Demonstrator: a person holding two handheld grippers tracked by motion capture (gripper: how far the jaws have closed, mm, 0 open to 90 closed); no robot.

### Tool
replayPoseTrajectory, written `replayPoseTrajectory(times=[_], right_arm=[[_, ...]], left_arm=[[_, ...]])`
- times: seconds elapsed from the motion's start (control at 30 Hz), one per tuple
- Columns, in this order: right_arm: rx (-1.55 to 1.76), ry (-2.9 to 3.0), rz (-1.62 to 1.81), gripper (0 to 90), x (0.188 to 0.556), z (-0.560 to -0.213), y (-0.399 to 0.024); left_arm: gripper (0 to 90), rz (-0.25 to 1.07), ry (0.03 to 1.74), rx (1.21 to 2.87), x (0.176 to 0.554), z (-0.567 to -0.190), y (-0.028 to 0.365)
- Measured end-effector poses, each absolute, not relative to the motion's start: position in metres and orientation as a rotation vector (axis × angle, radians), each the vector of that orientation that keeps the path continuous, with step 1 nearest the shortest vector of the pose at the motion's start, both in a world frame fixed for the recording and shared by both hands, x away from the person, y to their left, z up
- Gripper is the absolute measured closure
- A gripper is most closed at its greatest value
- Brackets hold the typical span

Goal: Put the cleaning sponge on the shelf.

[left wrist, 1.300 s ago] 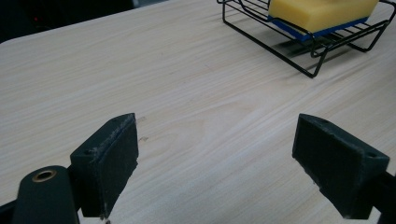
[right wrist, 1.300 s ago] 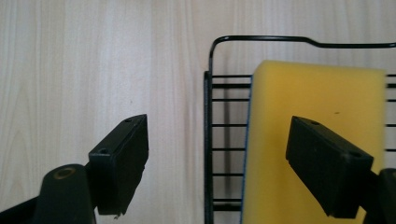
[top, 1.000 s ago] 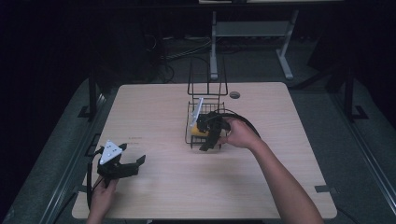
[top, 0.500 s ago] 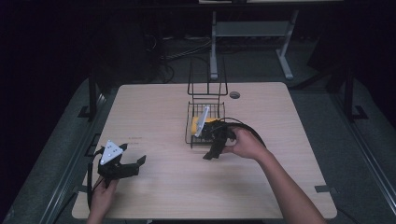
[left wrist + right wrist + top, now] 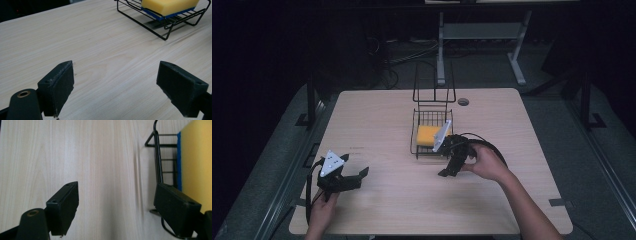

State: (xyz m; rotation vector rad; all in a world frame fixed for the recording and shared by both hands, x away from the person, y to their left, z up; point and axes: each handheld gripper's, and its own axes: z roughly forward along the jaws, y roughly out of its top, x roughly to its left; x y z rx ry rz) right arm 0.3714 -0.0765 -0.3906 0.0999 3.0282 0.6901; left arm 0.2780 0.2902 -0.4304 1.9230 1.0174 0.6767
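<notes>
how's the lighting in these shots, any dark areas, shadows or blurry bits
High view: the table is evenly lit, the room around it nearly black. Left gripper view: bright and soft; the rack casts a faint shadow, and the sponge looks sharp. Right gripper view: the near jaws are slightly soft, the wood grain is clear, and the sponge is a flat, almost overexposed yellow.

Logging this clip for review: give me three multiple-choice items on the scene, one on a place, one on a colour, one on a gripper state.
1. Where does the sponge lie?
A. in the wire rack
B. on the bare table
C. between the jaws

2. What colour is the sponge's top?
A. green
B. yellow
C. red

3. How do the right gripper jaws stand?
A. shut on the sponge
B. shut on nothing
C. open

Answers: 1 A, the rack's wires surround it. 2 B, yellow over a blue layer. 3 C, bare table shows between the jaws.
</notes>
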Motion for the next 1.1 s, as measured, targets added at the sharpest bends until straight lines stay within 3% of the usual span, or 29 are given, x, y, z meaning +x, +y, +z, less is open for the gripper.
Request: replayPoseTrajectory(times=[1.1], right_arm=[[0.281,2.939,0.766,19.0,0.349,-0.395,-0.142]], left_arm=[[13.9,0.674,1.007,1.936,0.276,-0.431,0.289]])
